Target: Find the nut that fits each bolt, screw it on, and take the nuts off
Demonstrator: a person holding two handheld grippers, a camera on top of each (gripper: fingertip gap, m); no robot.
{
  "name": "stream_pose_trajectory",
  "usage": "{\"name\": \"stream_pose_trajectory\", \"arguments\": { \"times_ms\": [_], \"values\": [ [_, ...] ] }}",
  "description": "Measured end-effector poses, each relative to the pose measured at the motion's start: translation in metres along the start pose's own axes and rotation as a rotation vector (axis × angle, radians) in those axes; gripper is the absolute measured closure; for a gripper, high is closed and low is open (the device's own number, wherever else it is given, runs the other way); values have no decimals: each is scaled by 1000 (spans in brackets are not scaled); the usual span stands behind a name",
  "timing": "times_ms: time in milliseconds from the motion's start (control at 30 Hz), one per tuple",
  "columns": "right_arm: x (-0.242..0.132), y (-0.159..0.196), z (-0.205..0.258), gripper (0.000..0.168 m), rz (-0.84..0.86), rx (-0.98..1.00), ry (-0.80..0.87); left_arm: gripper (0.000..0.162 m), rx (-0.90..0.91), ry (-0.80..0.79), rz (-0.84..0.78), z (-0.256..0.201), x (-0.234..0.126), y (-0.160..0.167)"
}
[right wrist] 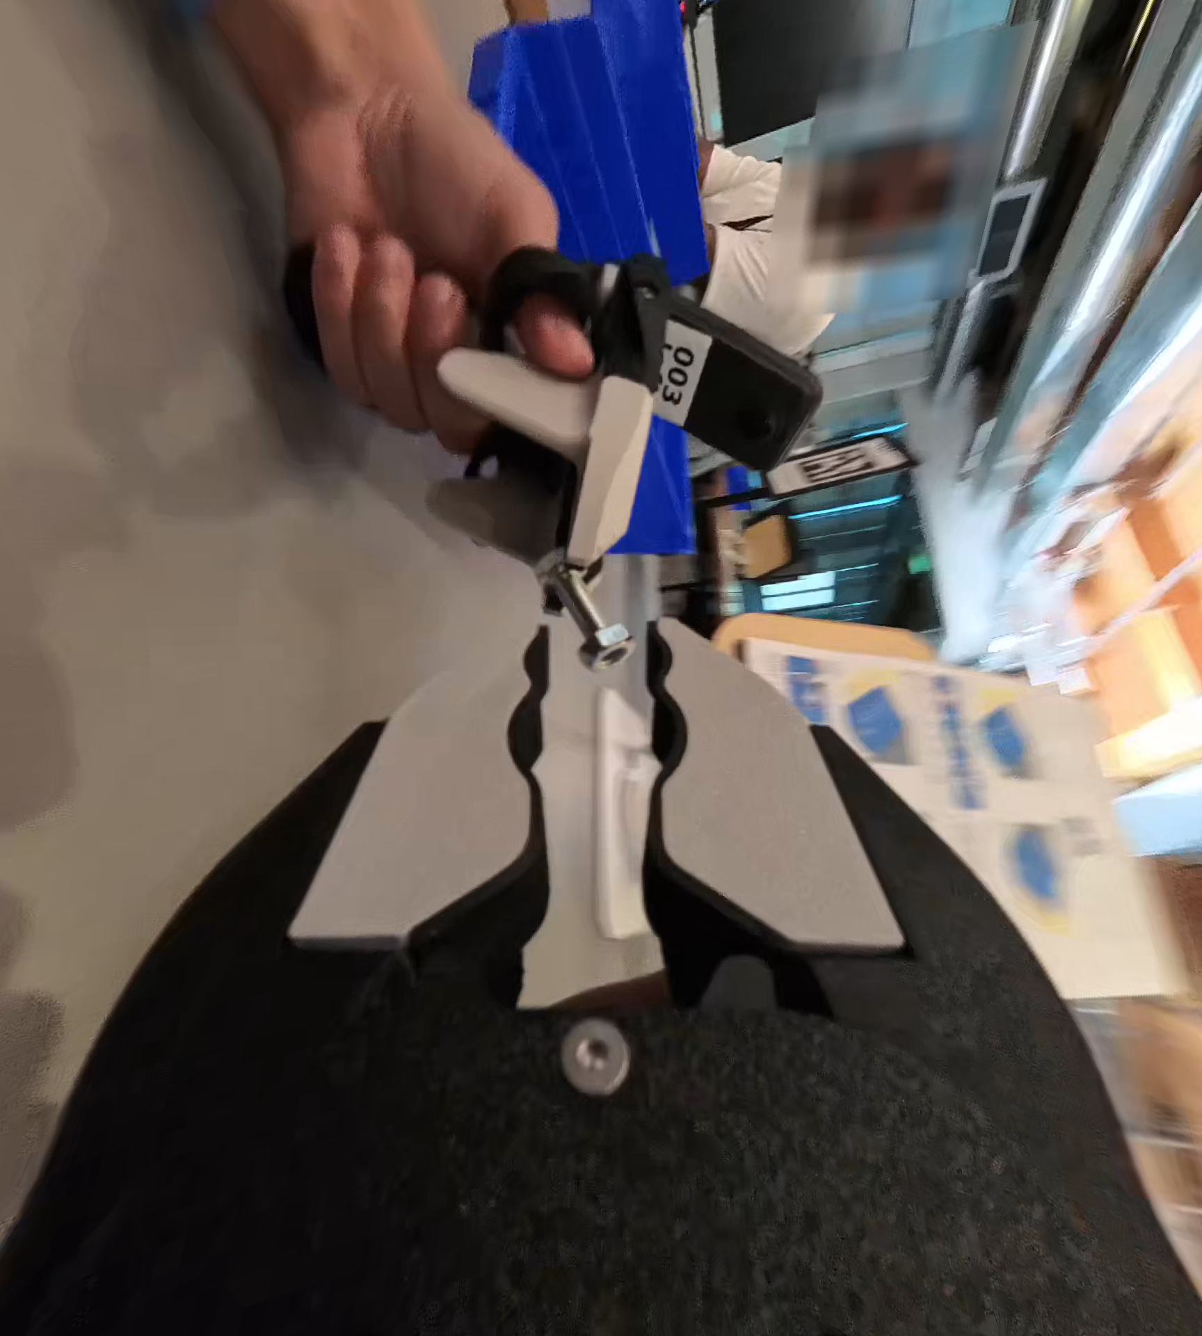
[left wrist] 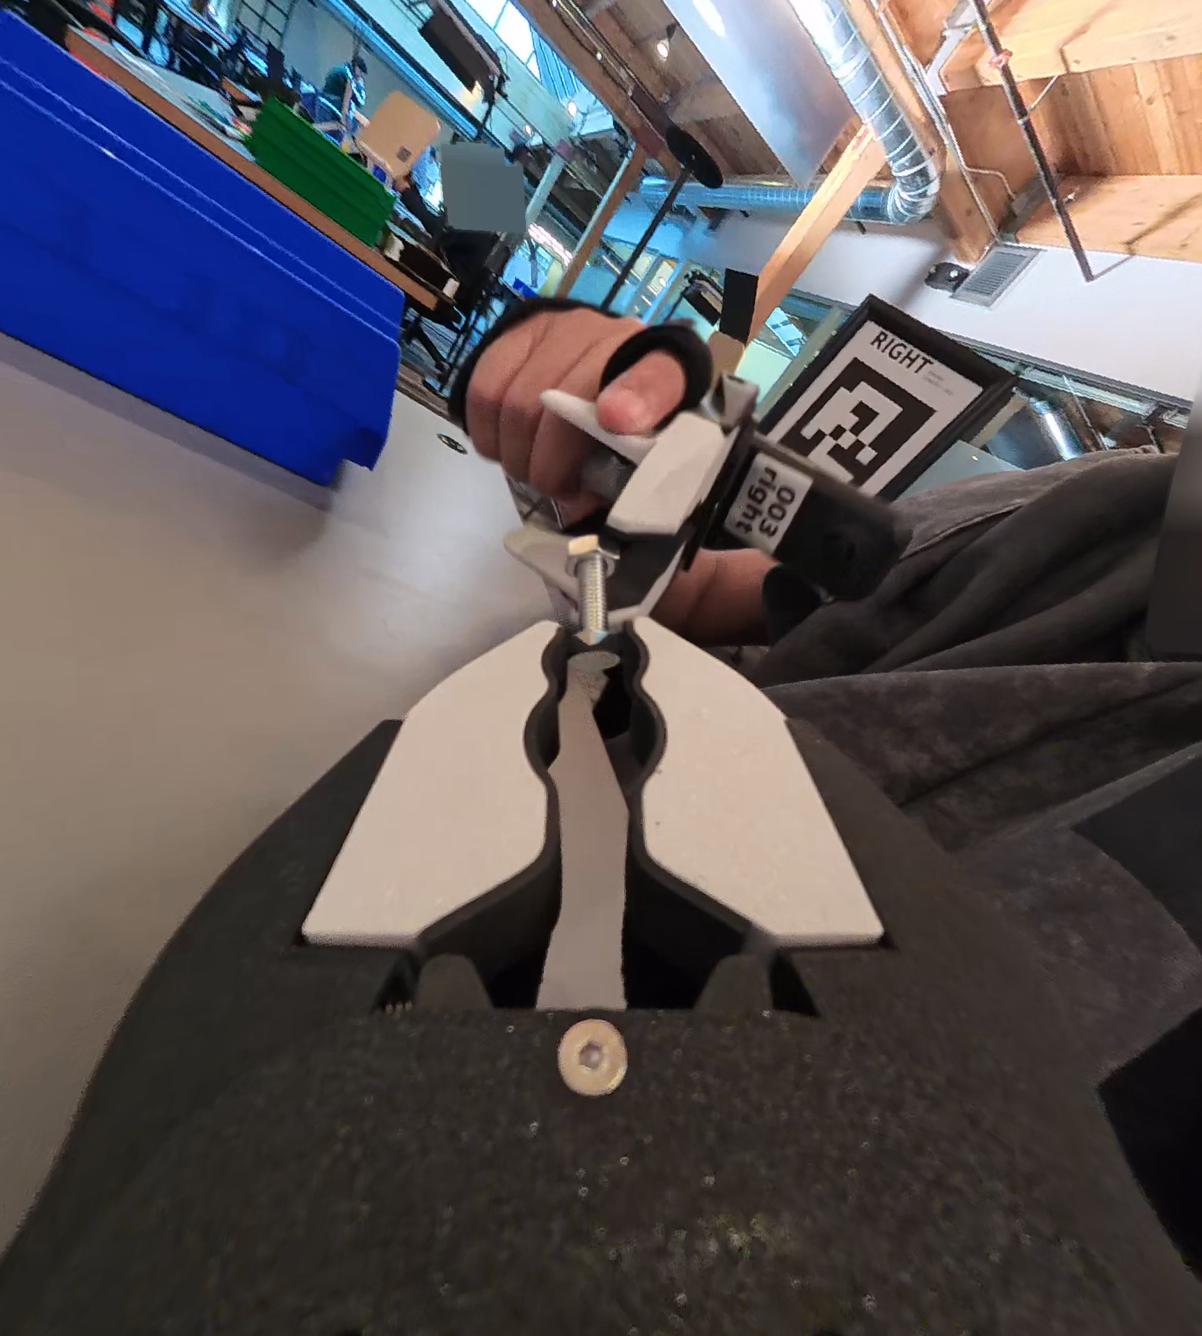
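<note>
Bolt (left wrist: 594,596) in tilted left tool (left wrist: 594,645), seemingly

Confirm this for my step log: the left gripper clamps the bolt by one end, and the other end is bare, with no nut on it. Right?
Not bare. The right wrist view shows a nut on the free end of the bolt, between the fingers of the open right gripper. The left gripper does clamp the other end.

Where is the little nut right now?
In the right wrist view's middle, the nut sits on the bolt's near end, between the open tips of the right tongs; the left tongs hold the bolt's far end.
</note>
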State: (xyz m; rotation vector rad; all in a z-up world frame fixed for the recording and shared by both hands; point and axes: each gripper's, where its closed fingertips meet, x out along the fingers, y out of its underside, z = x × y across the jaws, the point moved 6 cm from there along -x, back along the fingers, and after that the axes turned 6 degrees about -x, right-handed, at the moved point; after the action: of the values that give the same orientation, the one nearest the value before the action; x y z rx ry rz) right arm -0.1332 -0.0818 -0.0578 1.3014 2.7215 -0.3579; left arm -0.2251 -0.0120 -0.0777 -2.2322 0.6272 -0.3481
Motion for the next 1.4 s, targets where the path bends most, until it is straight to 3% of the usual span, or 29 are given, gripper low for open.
{"name": "stream_pose_trajectory", "arguments": {
  "times_ms": [167,267,367,433,600,667,733,800,900,1100,1233,1400],
  "values": [
    [0,9,-16,130,-186,715,-220,148,75,-122,-57,5,-9,-7],
    [16,37,-20,120,-142,1288,-403,148,145,-233,-57,7,-15,-9],
    [29,57,-13,126,-209,1796,-646,148,222,-336,-14,9,-17,-7],
    [33,65,-2,135,-216,1955,-724,148,245,-358,-2,8,-16,-6],
    [37,60,9,134,-270,2056,-830,148,255,-399,58,15,-13,0],
    [39,61,13,133,-204,2021,-820,148,255,-403,69,16,-11,2],
    [39,59,14,149,-216,2024,-830,148,257,-413,78,18,-10,3],
    [39,60,12,154,-204,1986,-789,148,253,-413,83,18,-9,3],
    [36,54,12,153,-163,1780,-787,148,221,-373,91,16,-9,6],
    [16,31,2,154,-176,976,-546,148,156,-209,80,5,-4,5],
    [9,17,8,154,-86,376,-301,148,103,-157,86,5,-4,7],
    [7,7,18,154,27,-202,-66,148,22,-129,96,7,-6,8]
  ]
}}
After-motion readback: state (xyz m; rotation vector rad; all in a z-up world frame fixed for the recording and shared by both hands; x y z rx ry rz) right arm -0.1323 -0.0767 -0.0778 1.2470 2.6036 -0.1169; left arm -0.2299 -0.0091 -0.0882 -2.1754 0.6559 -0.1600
